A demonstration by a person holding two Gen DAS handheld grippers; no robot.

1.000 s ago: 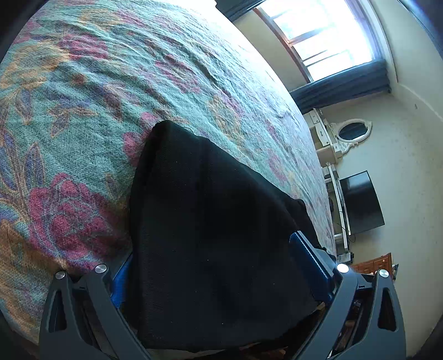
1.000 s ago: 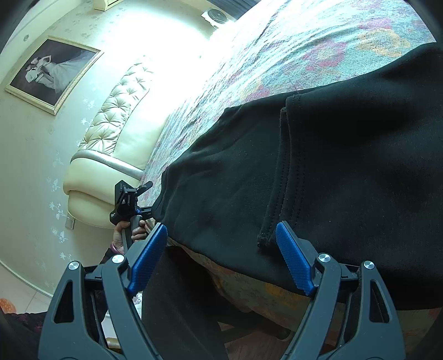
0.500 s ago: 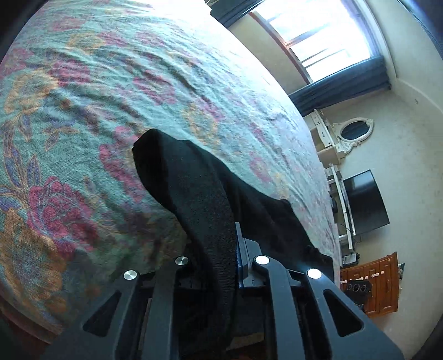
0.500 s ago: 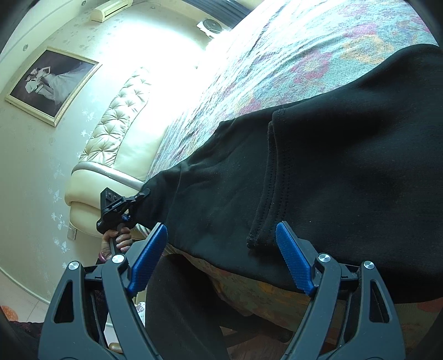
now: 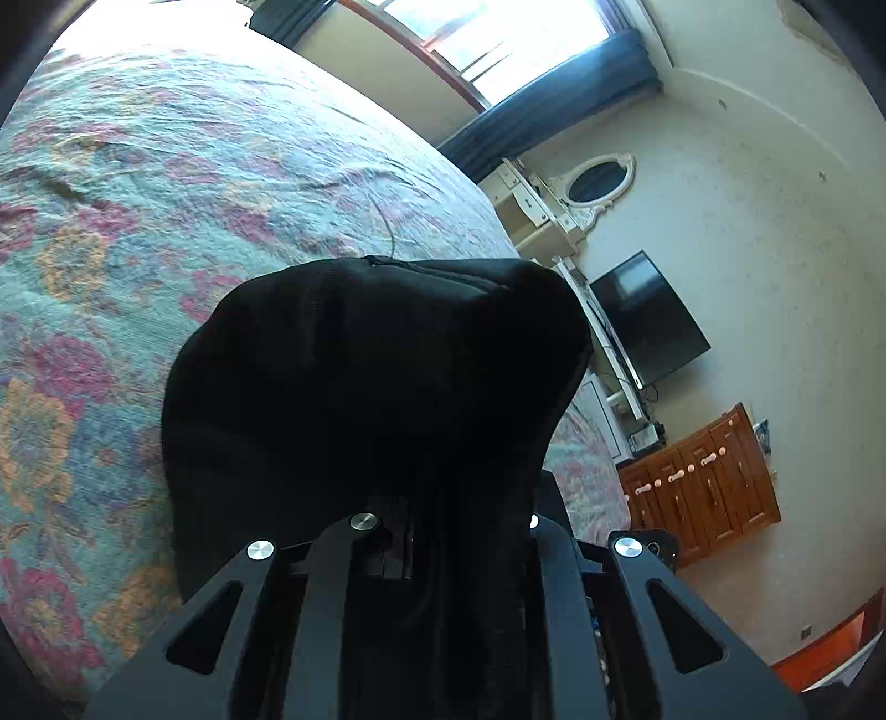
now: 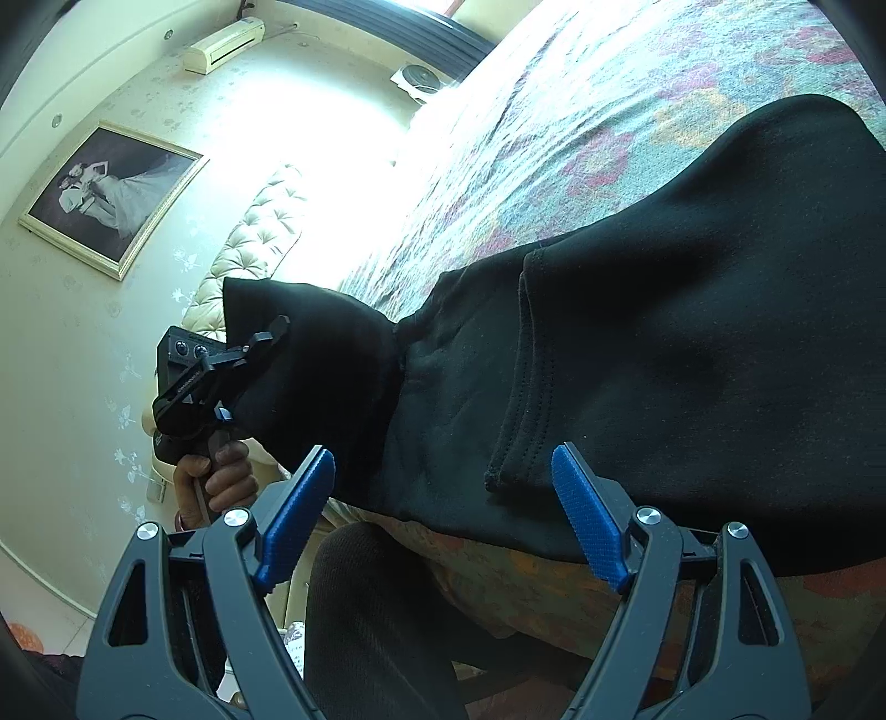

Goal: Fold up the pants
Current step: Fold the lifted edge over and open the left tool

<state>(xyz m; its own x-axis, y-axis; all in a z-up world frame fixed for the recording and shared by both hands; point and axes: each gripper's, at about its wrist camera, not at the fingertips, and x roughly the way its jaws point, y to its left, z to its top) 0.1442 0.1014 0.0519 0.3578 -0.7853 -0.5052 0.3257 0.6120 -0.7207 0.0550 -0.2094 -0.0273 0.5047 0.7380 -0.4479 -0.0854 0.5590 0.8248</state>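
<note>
Left gripper [image 5: 443, 520] has its jaws pinched together on a bunched end of the black pants [image 6: 692, 332]; the cloth mounds up over the fingers and hides the pads, so the left wrist view is mostly black fabric [image 5: 376, 387]. From the right wrist view that same gripper [image 6: 238, 382] sits off the bed edge with the pinched end lifted clear of the cover, the person's left hand [image 6: 216, 482] wrapped around its handle. Right gripper [image 6: 443, 515] is spread wide, blue pads [image 6: 587, 520] well apart, nothing between them; it hovers just short of the near edge of the pants, by a stitched hem [image 6: 520, 432] that hangs toward the bed side. Rest of the pants lies flat across the floral bedspread [image 5: 138, 194], running away to the right, layers overlapping at the hem. Room: tufted cream headboard [image 6: 249, 243] and framed photo [image 6: 111, 199] on the wall behind the left gripper; window [image 5: 498, 39] with dark curtains, oval mirror [image 5: 598, 180], wall TV [image 5: 648, 315] and wooden cabinet [image 5: 703, 487] past the far bed edge.
</note>
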